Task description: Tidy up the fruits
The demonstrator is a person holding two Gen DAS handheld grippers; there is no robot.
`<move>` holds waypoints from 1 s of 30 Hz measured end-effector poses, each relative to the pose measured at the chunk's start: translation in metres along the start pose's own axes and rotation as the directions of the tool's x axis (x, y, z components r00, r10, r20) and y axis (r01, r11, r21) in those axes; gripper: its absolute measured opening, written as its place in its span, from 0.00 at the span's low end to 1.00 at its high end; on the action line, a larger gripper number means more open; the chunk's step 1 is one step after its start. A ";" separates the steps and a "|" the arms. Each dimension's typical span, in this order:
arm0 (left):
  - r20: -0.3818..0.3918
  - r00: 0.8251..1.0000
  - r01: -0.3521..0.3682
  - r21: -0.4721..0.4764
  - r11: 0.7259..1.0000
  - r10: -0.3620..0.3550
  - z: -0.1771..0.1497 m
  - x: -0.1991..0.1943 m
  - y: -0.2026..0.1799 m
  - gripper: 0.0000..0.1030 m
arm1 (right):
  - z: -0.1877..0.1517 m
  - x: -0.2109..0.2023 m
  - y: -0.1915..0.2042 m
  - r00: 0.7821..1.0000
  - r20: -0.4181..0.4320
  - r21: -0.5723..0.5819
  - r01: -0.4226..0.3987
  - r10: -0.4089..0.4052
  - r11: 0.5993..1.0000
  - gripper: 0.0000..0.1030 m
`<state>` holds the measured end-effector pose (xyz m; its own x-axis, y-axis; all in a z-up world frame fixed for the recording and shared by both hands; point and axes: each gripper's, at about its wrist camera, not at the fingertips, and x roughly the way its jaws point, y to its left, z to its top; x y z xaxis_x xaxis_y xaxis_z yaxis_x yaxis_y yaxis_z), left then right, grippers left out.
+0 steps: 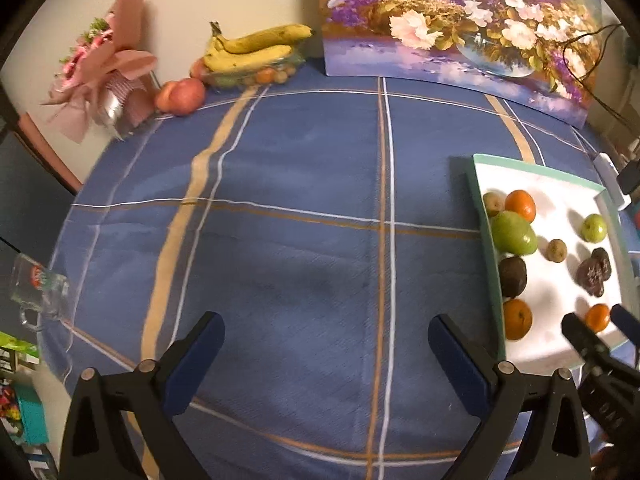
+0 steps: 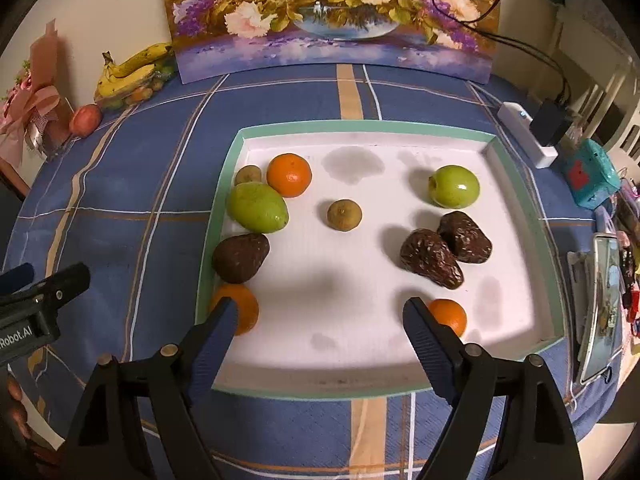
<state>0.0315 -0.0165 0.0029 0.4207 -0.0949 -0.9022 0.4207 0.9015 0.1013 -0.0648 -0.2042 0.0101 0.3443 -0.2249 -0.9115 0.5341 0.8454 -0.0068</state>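
I am holding the right gripper spread wide and empty over the near edge of the shallow white tray with a mint-green rim, its dark blue pads framing bare tray floor. A small orange mandarin is sitting just beside the right pad, near the tray's near right corner; another mandarin is resting against the near left rim. Further in are lying three dark wrinkled avocados, two smooth green fruits, two small brownish round fruits and a third mandarin.

I am judging the mandarins light, soft-skinned and apt to roll, best pinched across the middle; the wrinkled avocados look overripe and likely to bruise under pressure.

The left gripper is hovering spread and empty over the blue checked tablecloth, left of the tray. Its body is reading "Robot.AI" in the right wrist view. At the table's far left corner, yellow bananas are topping a clear dish beside a red apple.
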 end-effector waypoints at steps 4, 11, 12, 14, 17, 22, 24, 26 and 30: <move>0.024 0.999 -0.042 0.014 0.999 0.042 -0.011 -0.009 0.003 1.00 | -0.006 -0.010 -0.003 1.000 0.025 0.013 0.000 -0.001 1.000 0.88; 0.005 0.999 -0.050 -0.018 0.999 0.050 -0.021 -0.017 0.009 1.00 | -0.016 -0.026 -0.003 0.998 0.063 0.017 -0.002 0.001 1.000 0.88; 0.006 0.999 -0.052 -0.020 0.998 0.052 -0.021 -0.018 0.009 1.00 | -0.016 -0.028 -0.003 0.998 0.068 0.017 -0.002 0.001 1.000 0.88; 0.013 0.999 -0.052 -0.021 0.998 0.052 -0.021 -0.020 0.009 1.00 | -0.018 -0.030 -0.003 0.997 0.075 0.015 -0.002 0.001 1.000 0.88; 0.013 0.998 -0.058 -0.011 0.998 0.058 -0.022 -0.021 0.008 1.00 | -0.019 -0.032 -0.001 0.997 0.080 0.009 -0.001 0.000 1.000 0.88; 0.012 0.997 -0.079 0.014 0.997 0.079 -0.022 -0.022 0.003 1.00 | -0.018 -0.032 -0.002 0.997 0.080 0.012 0.000 -0.001 1.000 0.88; 0.007 0.996 -0.086 0.015 0.996 0.086 -0.023 -0.021 0.002 1.00 | -0.018 -0.032 -0.002 0.997 0.080 0.012 0.000 -0.001 1.000 0.88; -0.006 0.996 -0.094 0.013 0.995 0.094 -0.022 -0.019 0.003 1.00 | -0.018 -0.032 -0.001 0.997 0.080 0.010 0.001 -0.001 1.000 0.88; -0.011 0.995 -0.096 0.009 0.995 0.097 -0.023 -0.018 0.004 1.00 | -0.017 -0.032 -0.001 0.997 0.078 0.008 0.001 -0.002 1.000 0.88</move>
<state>0.0072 -0.0015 0.0100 0.4502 -0.0027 -0.8929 0.3854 0.9027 0.1916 -0.0895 -0.1896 0.0325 0.4025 -0.2638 -0.8766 0.5406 0.8413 -0.0049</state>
